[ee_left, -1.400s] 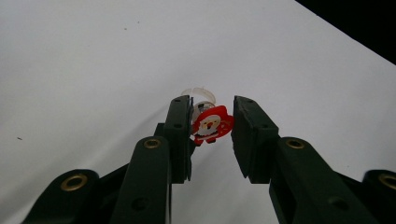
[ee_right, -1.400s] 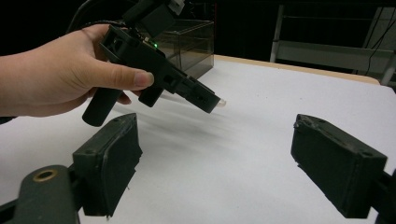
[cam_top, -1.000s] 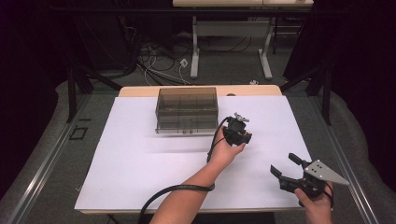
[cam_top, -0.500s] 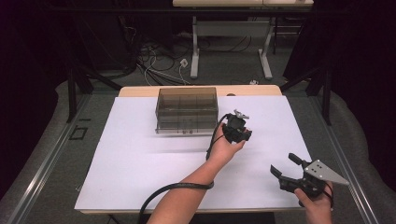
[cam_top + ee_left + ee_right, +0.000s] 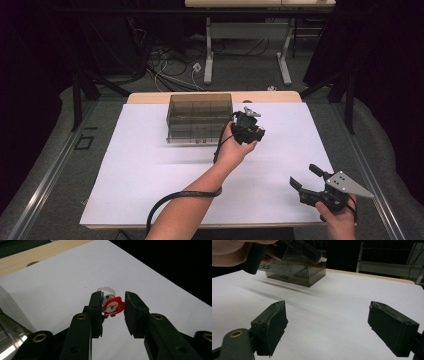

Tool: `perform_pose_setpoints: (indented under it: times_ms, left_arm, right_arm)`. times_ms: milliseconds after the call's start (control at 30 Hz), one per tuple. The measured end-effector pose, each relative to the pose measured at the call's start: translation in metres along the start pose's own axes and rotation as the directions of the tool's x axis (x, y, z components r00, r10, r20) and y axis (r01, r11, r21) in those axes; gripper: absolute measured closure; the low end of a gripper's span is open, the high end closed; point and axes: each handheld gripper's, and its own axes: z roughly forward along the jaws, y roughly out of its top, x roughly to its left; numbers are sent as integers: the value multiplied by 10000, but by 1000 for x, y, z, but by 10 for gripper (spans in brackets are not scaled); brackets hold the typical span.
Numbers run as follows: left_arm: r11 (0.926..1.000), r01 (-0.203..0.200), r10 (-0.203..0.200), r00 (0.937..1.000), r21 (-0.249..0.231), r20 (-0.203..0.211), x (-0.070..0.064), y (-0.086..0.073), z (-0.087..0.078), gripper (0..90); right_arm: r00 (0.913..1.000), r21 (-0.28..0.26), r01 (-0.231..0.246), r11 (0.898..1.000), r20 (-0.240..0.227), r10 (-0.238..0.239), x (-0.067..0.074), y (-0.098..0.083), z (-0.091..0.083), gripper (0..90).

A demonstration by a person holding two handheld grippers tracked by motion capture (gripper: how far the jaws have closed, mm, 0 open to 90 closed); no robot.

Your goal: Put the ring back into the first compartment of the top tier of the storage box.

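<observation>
We saw the left gripper point(image 5: 113, 311) clamped on a small red-and-white Santa figure with a clear ring point(image 5: 112, 306), apparently lifted off the white table sheet point(image 5: 62, 282), just beside the smoky transparent plastic drawer box point(image 5: 200, 118). The right gripper point(image 5: 309, 180) hung apart, jaws wide, over the near edge.

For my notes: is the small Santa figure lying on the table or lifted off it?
Lifted. The Santa figure sits between the left gripper's jaws, above the white table.
</observation>
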Motion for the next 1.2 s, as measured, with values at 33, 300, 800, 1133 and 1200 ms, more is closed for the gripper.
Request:
perform_pose_setpoints:
  times_ms: [33,300,800,1133,1200]
  left_arm:
    - [10000,45,-45,10000,-43,-14,1,1,-2,684]
    - [9998,77,-78,9999,-168,-89,7,5,-14,684]
    - [9999,-147,146,9997,-63,-196,13,8,-34,685]
    - [9999,-116,113,9996,-106,-268,21,4,-47,685]
    - [9999,-117,115,9996,-76,-255,21,4,-48,685]
  right_arm:
    - [10000,0,3,10000,-12,-3,0,0,0,149]
    - [10000,0,77,10000,49,-77,0,0,0,149]
    - [9999,38,75,10000,70,-75,0,0,0,149]
    - [9999,6,62,10000,85,-62,1,0,0,149]
    - [9999,25,45,10000,89,-46,1,0,0,149]
